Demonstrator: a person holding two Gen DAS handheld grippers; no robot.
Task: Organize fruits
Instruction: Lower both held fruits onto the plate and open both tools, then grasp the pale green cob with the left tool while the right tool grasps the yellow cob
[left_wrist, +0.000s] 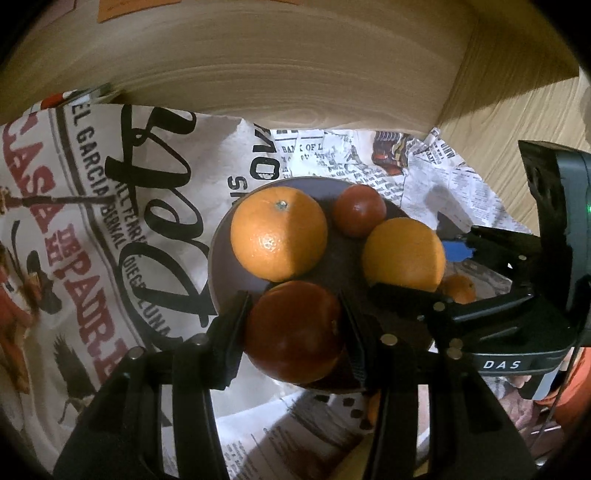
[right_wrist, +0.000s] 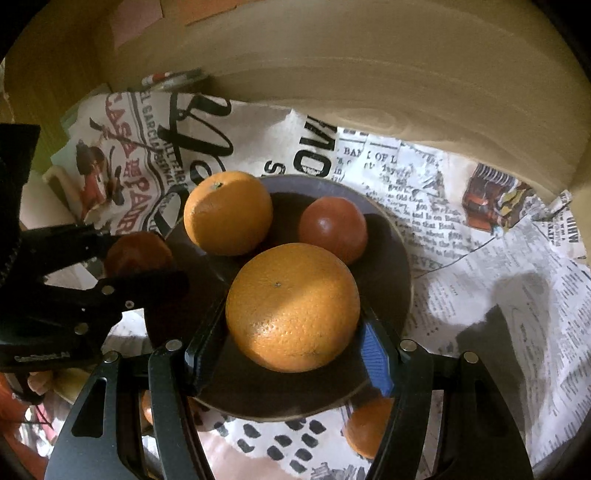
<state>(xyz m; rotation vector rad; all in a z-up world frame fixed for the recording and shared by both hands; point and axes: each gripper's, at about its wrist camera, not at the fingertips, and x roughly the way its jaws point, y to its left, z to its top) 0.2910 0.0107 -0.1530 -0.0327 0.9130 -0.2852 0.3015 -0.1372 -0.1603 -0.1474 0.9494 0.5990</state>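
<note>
A dark plate (left_wrist: 221, 258) (right_wrist: 399, 251) lies on printed paper. On it are a large orange (left_wrist: 279, 232) (right_wrist: 227, 212) and a small dark red fruit (left_wrist: 360, 210) (right_wrist: 332, 229). My left gripper (left_wrist: 293, 332) is shut on a dark red fruit (left_wrist: 293, 332) over the plate's near edge; that fruit also shows in the right wrist view (right_wrist: 136, 253). My right gripper (right_wrist: 291, 332) is shut on a second orange (right_wrist: 291, 306) (left_wrist: 404, 254) over the plate. The right gripper also shows in the left wrist view (left_wrist: 424, 266).
Newspaper-print paper (left_wrist: 92, 221) (right_wrist: 480, 258) covers the surface. A wooden wall (left_wrist: 277, 66) (right_wrist: 369, 74) rises close behind. Small oranges lie off the plate, one beyond the right gripper (left_wrist: 460, 290) and one under my right fingers (right_wrist: 365, 428).
</note>
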